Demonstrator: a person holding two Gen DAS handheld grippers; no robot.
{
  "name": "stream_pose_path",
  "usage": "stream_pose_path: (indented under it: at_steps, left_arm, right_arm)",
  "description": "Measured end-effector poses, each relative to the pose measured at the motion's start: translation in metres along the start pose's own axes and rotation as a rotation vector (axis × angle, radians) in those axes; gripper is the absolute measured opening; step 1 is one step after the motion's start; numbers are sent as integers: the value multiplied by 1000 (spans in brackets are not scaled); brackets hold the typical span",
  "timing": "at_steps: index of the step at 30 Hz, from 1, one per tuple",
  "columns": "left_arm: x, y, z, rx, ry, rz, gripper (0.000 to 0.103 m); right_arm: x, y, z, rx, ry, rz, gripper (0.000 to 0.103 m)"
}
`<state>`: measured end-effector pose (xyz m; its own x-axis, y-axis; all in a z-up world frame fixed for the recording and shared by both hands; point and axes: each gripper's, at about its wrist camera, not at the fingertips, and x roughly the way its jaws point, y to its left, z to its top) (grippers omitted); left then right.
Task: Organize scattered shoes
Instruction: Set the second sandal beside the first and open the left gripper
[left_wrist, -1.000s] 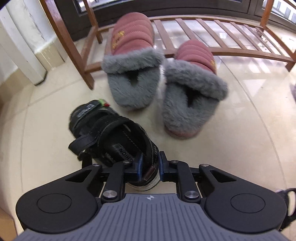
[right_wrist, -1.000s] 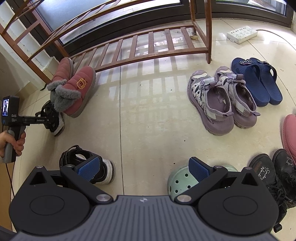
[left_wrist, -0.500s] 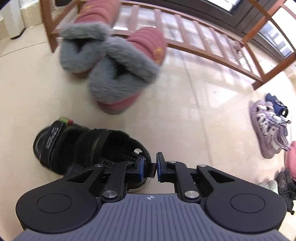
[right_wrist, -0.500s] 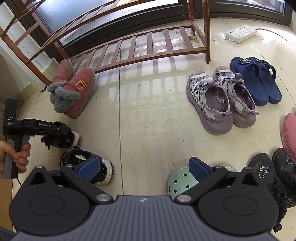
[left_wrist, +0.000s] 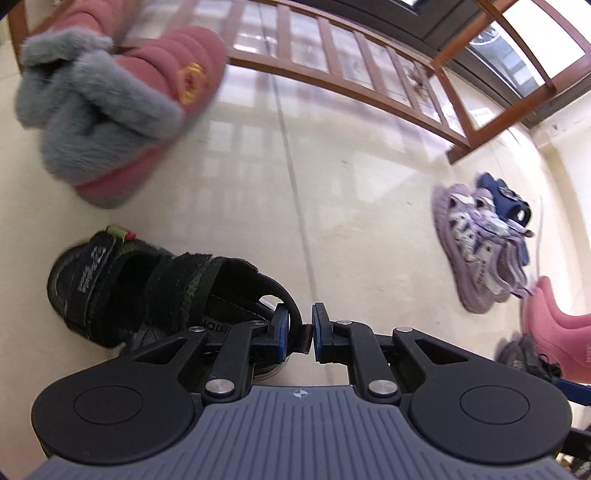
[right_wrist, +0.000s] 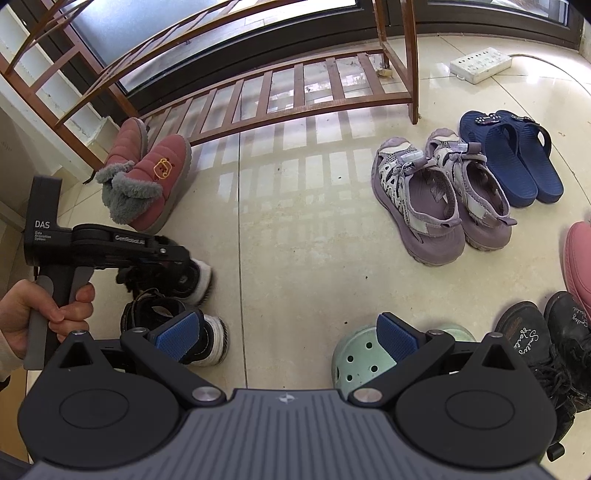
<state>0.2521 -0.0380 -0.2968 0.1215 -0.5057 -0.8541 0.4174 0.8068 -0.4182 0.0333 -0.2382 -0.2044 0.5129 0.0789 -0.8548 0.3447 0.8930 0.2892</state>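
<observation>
My left gripper (left_wrist: 297, 328) is shut on the heel strap of a black strap sandal (left_wrist: 129, 291), which it holds just over the tiled floor. In the right wrist view a hand holds that gripper (right_wrist: 177, 258) with the sandal (right_wrist: 188, 275) close behind a second black sandal (right_wrist: 214, 332) with a white sole. My right gripper (right_wrist: 288, 332) stands open over bare floor with nothing between its fingers. Its left finger (right_wrist: 177, 334) covers part of the second sandal.
Maroon fur-lined slippers (right_wrist: 151, 181) sit by the wooden rack (right_wrist: 295, 85). Purple sandals (right_wrist: 439, 199), blue slides (right_wrist: 513, 155), a pink shoe (right_wrist: 580, 258), black boots (right_wrist: 546, 350) and a green clog (right_wrist: 358, 362) lie on the right. A power strip (right_wrist: 480, 64) is at the back.
My left gripper has carried the black sandal away from the fur slippers and over next to the second black sandal, swinging its view to the right. The right gripper has not moved.
</observation>
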Motion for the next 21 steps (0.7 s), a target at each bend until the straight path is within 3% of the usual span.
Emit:
stream_pose_path:
  at_steps: [6, 9, 11, 12, 21]
  left_arm:
    - [5, -16, -10, 39, 27, -22, 15]
    - [-1, -15, -12, 56, 25, -26, 23]
    - [-6, -14, -11, 57, 20, -23, 45]
    - [-11, -14, -10, 56, 16, -21, 48]
    - [-58, 1, -14, 31, -48, 9, 58]
  right_arm:
    - [3, 1, 0, -11, 9, 8, 103]
    - [5, 4, 0, -37, 18, 10, 103]
    - [9, 7, 1, -76, 24, 6, 103]
    - [12, 10, 2, -98, 28, 5, 103]
    - [45, 47, 17, -357, 109, 76, 103]
